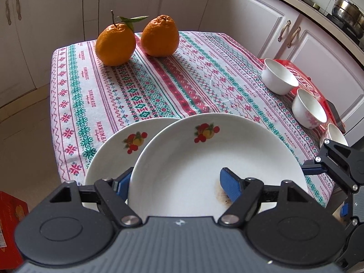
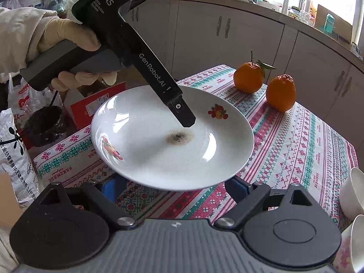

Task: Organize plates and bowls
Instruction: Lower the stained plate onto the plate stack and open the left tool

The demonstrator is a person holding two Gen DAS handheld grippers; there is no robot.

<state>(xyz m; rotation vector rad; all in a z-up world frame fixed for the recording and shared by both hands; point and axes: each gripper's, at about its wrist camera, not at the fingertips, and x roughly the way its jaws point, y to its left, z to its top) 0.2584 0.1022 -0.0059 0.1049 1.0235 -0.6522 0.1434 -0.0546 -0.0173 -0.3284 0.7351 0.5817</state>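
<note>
White plate (image 1: 204,159) with fruit print and brown stain gripped at near rim by left gripper (image 1: 179,184), one finger (image 1: 229,185) inside, other outside; lifted, overlapping second plate (image 1: 113,152) on left. Right gripper (image 2: 177,186) fingers released under plate's near edge. Bowls (image 1: 278,77) at worktop's (image 1: 182,72) right edge, oranges (image 1: 136,38) far.

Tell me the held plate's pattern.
White plate with small fruit motifs near its rim; right wrist view.

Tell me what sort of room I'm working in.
Most likely a home kitchen: white cabinets line the walls, a steel pot sits on the stove, and a small table with a patterned cloth holds two oranges.
</note>
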